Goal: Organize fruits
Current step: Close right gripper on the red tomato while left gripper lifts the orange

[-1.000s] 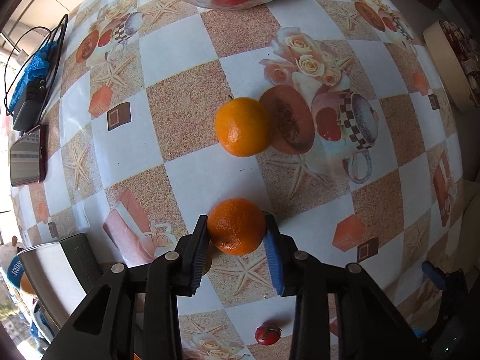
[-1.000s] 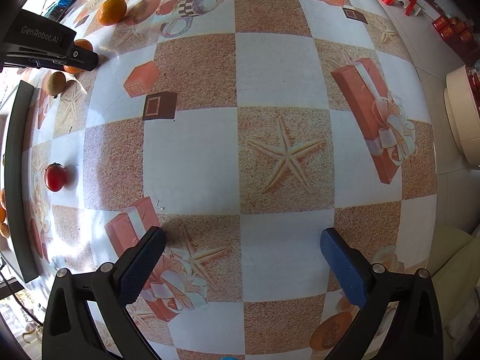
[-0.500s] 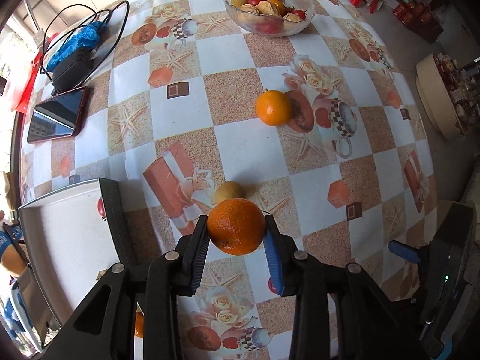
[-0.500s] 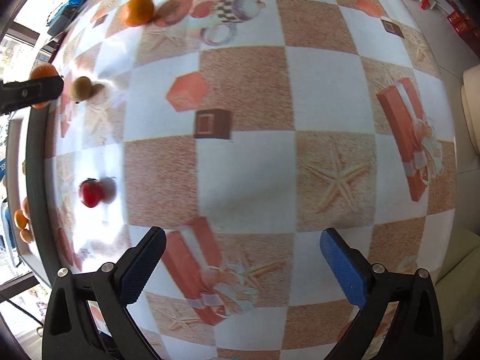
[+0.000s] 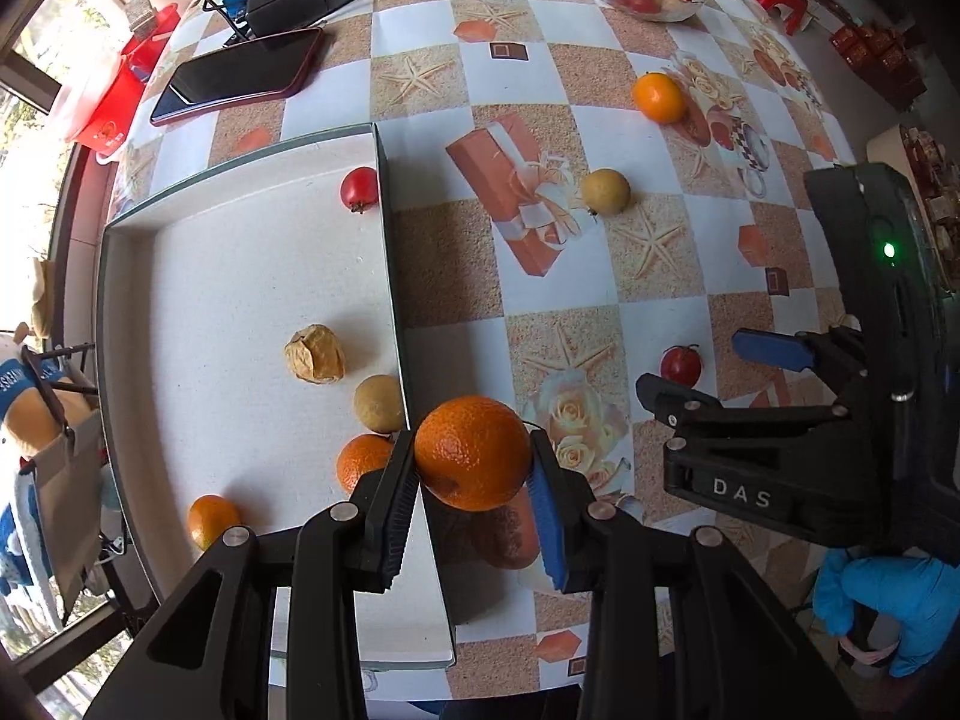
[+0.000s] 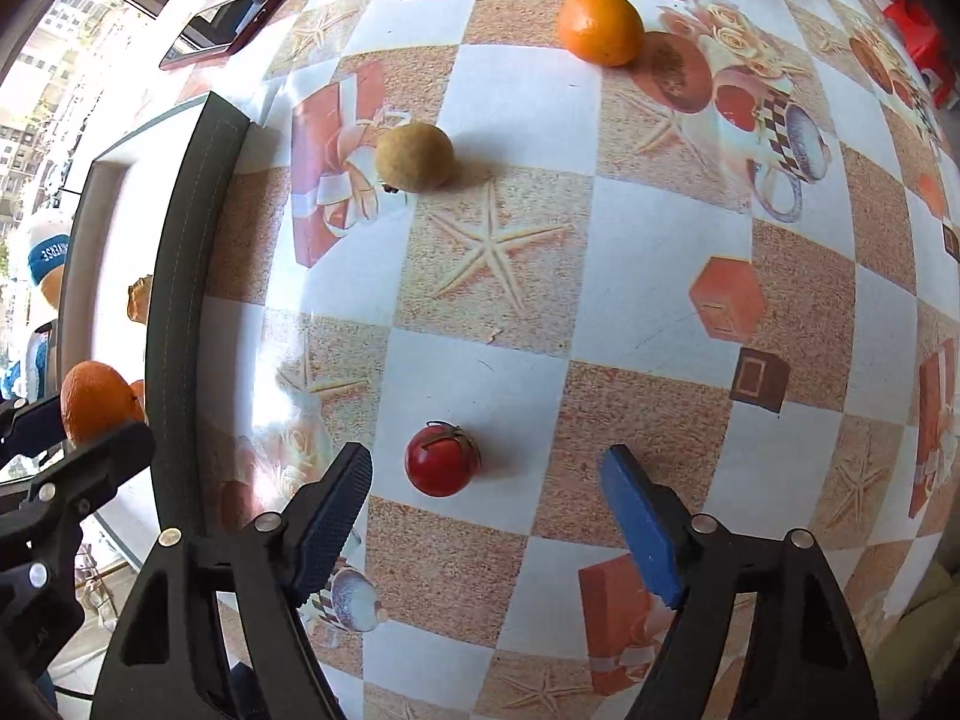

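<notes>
Orange fruit [image 5: 472,451] sits clamped in the left gripper [image 5: 474,483], low centre of frame, above the tray's dark wall [image 5: 389,276]; carry it leftward past the wall before releasing. Right gripper [image 6: 486,516] gapes wide, empty.

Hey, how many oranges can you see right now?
4: one held in the left gripper over the tray edge, two in the tray's near end, one on the table toward the bowl. The bowl may hide more.
</notes>
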{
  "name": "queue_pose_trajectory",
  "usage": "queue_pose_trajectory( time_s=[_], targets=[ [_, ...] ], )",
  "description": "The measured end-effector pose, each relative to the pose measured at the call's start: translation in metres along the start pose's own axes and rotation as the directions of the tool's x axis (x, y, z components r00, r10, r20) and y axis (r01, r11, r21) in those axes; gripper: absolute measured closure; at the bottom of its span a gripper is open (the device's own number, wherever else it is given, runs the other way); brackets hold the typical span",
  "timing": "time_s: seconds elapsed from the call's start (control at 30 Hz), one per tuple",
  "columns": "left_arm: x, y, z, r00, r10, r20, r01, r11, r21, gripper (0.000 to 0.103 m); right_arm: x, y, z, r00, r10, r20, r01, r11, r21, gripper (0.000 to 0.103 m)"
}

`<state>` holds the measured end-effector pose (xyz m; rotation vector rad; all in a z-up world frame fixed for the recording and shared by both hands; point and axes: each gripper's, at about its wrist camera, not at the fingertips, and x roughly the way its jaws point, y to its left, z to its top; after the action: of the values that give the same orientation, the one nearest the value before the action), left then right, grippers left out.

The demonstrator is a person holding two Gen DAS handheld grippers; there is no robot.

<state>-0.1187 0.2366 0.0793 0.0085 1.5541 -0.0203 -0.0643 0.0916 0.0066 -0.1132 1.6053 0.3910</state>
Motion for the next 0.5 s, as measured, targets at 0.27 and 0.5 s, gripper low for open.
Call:
queue_pose_trajectory(
  time_s=[0.27, 0.5],
  targets=[
    [-0.004, 0.006, -0.030, 1.000, -0.001, -0.010, 0.001, 1.000, 0.024, 0.064, 0.004, 0.045, 0.003, 0.999, -0.050, -0.014, 0.049, 0.996, -0.070, 0.078],
    [-0.006, 0.007, -0.050, 1.000, -0.005, 0.005, 0.005, 1.000, 0.021, 0.064, -0.005, 0.021, -0.013, 0.998, 0.046, -0.035, -0.044, 0.997, 0.056, 0.078]
  ],
)
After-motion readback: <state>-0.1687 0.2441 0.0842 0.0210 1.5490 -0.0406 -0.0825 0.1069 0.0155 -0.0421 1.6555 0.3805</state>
